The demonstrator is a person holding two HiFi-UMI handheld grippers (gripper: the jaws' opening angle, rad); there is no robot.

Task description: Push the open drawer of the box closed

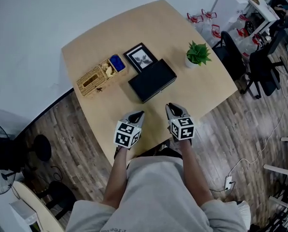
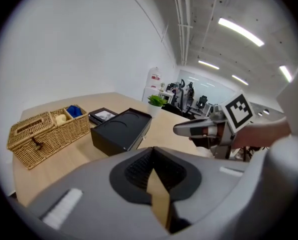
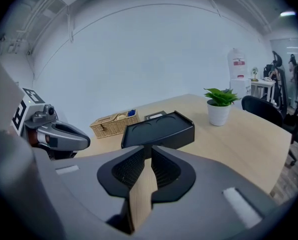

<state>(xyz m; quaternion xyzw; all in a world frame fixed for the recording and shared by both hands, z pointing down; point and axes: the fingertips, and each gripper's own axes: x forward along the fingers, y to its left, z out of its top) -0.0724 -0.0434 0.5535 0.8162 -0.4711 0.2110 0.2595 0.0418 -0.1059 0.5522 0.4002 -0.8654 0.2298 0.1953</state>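
Our left gripper [image 1: 138,115] and right gripper [image 1: 171,108] hover on the near side of the black box [image 1: 152,80], both pinched closed on nothing. Closed tips suit us. We should press them square on the drawer front and push along its slide, so the box does not skid towards the wicker basket [image 1: 92,80] at its left. The box's long axis runs near-left to far-right, with a long side towards us. We cannot tell which face carries the drawer.

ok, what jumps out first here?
The black box sits in the middle of the table, straight ahead of both grippers. The left gripper and right gripper hover above its near edge, jaws together, empty. A wicker basket lies left of the box, a potted plant to its right.
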